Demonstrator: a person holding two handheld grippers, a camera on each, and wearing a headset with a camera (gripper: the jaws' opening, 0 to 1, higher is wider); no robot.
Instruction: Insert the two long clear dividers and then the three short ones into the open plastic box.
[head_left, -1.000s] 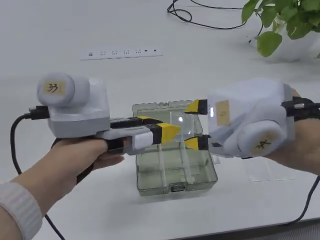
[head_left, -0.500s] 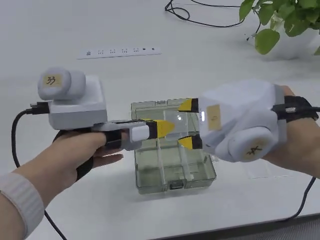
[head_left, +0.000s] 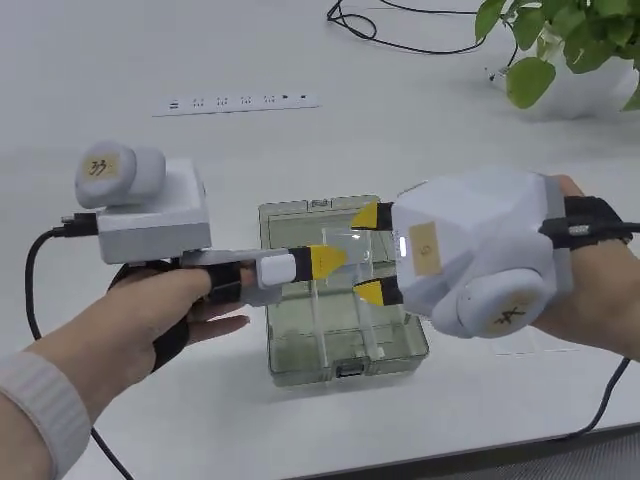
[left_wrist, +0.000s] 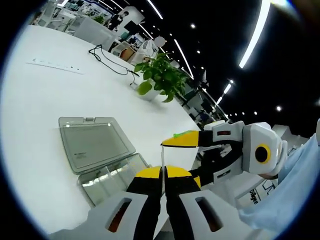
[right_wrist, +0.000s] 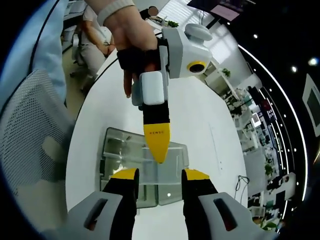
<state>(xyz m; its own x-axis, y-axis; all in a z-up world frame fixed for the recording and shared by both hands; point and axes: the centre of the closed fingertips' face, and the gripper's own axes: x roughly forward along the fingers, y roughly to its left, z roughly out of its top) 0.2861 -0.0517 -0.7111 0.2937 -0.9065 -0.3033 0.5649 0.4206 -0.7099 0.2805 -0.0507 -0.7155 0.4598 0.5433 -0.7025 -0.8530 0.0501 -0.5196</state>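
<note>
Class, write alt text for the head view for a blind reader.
The left gripper holds a clear divider above the open plastic box on a white table; the right gripper, jaws open, faces it. A power strip and plant lie beyond.

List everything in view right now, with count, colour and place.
plastic box: one, clear greenish, open, table centre
long dividers: two, clear, standing lengthwise in the box
clear divider: one, above the box, in the left gripper
power strip: one, white, far side
plant: one, green, far right
cable: one, black, beside the plant
table: one, white
left gripper: white, yellow tips, shut on the clear divider
right gripper: white, yellow tips, open, facing the left
hands: two, one per gripper
</note>
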